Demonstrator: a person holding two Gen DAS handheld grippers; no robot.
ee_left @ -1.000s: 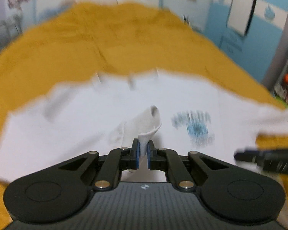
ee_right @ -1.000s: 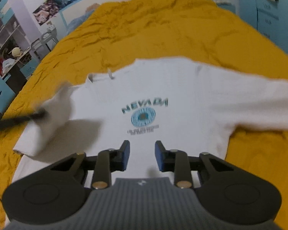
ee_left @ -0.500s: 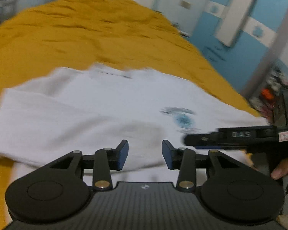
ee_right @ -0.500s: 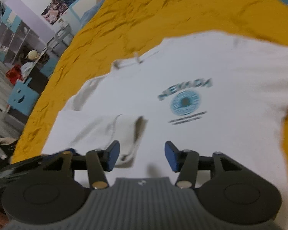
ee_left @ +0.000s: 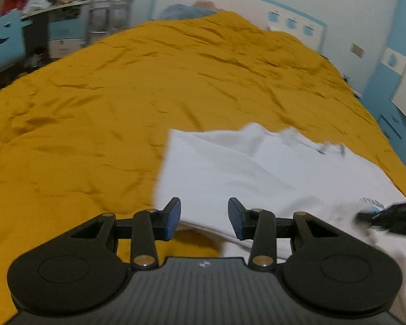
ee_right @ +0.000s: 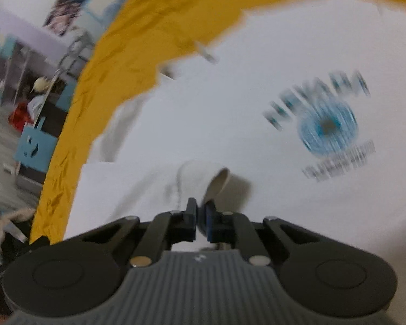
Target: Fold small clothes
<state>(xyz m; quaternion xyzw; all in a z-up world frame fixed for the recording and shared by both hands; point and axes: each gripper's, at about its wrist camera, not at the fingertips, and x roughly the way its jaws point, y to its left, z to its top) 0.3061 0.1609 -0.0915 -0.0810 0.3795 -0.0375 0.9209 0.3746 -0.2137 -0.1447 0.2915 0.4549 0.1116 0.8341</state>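
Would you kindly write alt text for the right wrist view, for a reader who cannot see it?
The right gripper is shut on the cuff of a white sweatshirt, whose sleeve is folded across its body. The sweatshirt, with a blurred blue round chest print, lies on a mustard-yellow bedspread.

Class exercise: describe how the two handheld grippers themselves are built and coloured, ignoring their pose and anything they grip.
The left gripper and right gripper match: matte black linkage arms with silver pivot pins, two round black discs at the base, a grey ribbed body bearing a small white logo, and blue pads lining the fingers. No cables show.
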